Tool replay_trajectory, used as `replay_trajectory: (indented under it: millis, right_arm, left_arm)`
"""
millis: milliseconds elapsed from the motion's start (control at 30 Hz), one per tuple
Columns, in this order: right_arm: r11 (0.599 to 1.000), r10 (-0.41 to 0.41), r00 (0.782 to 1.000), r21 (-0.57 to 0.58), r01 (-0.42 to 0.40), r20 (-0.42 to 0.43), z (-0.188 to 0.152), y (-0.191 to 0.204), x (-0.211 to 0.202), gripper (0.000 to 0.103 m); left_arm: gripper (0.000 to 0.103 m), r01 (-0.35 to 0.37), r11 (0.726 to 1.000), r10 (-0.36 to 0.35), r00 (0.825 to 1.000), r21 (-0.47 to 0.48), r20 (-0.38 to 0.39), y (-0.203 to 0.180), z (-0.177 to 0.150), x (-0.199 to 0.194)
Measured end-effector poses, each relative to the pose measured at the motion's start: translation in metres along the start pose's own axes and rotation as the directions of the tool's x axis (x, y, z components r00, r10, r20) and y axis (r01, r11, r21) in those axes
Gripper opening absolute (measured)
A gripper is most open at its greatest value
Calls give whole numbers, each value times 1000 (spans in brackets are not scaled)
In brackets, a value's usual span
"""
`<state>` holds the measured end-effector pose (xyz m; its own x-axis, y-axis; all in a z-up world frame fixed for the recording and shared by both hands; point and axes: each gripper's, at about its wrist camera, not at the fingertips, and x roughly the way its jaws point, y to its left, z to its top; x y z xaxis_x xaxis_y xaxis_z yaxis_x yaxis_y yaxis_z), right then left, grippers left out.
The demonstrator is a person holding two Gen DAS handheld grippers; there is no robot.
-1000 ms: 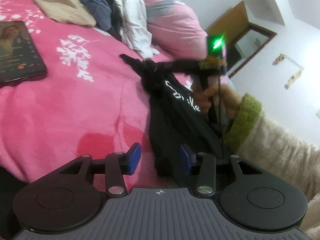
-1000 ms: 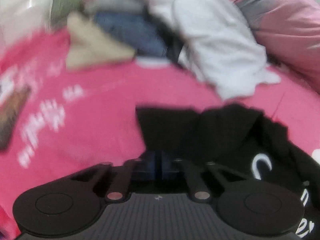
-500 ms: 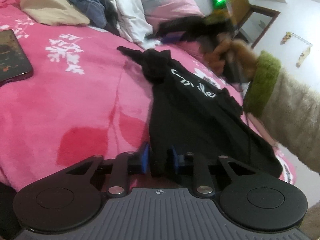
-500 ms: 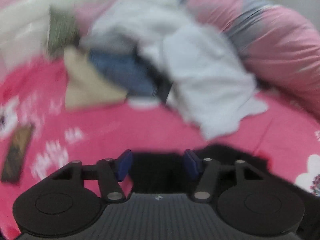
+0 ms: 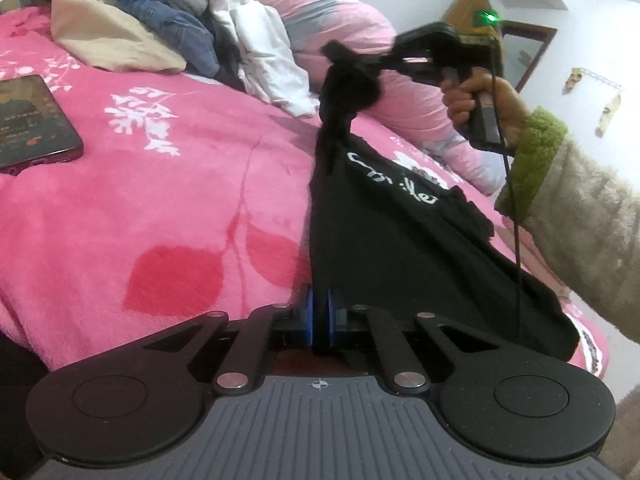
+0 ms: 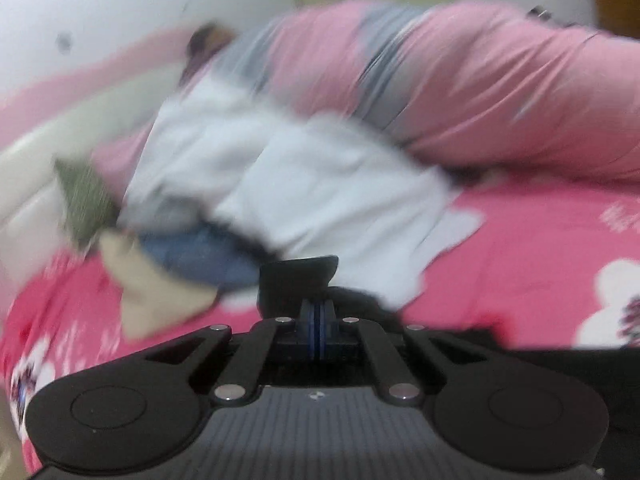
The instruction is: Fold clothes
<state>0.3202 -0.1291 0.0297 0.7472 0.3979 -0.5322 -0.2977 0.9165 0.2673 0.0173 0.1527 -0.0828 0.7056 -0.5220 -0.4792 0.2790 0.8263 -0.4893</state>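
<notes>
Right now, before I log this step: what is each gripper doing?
Left gripper: closed on the black garment's near edge.
Right gripper: closed on the black garment's far end, lifted off the pink bedspread.

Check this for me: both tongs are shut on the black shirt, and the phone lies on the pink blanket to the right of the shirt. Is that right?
One thing is off. In the left wrist view the phone lies on the pink blanket to the left of the black shirt, not the right. Both the left tongs and right tongs are shut on the shirt.
</notes>
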Motion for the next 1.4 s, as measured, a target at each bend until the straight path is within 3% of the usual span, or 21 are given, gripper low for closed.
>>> replay_trajectory:
  millis: [67,300,400,633,867,1033,1100,1133,1167,1267,1333,1400]
  right_arm:
    - [999,-1,999,47,-2,48,13,-15,-10,1]
    - [995,65,994,66,-71,90,53,-13,10,1]
    - [994,108,991,19,-110,79,68,12,33,1]
    - [995,72,997,-64,-74,-40,36,50,114,1]
    - [988,25,987,-150,-49,-156,4,89,194,2]
    - [993,30,985,-108,-49,-169,9,77,144,10]
    - [995,34,984,-88,-49,-172,12,70,120,31]
    - [996,35,984,-78,-50,-174,13,67,108,52]
    - [996,37,984,-67,-50,-175,15,64,96,62]
    - [998,43,983,-37,-50,-179,19,55,61,69]
    - [999,47,982,-16,-50,-182,22,48,37,70]
    - [999,50,981,4,-50,-185,24,42,13,71]
  left_arm:
    - [4,13,1000,-13,1000,0,5,-1,-2,-2]
    - [4,54,998,-54,998,-25,11,-1,-7,-9]
    - [4,45,998,-44,999,-33,19,-3,-9,-11]
    - [4,25,997,-23,999,-73,27,-1,-16,-12]
    - [4,17,992,-13,1000,-126,28,5,-19,-14]
    - [5,23,987,-19,999,-158,27,8,-18,-15]
    - [5,27,986,-22,999,-164,29,9,-19,-16]
    - [5,31,985,-27,999,-171,28,10,-18,-16]
    - [5,36,983,-31,999,-178,27,11,-18,-16]
    - [10,50,980,-46,999,-193,21,14,-16,-17]
    - [22,74,973,-72,997,-219,19,18,-15,-18]
    - [26,83,964,-77,996,-251,36,22,-12,-23]
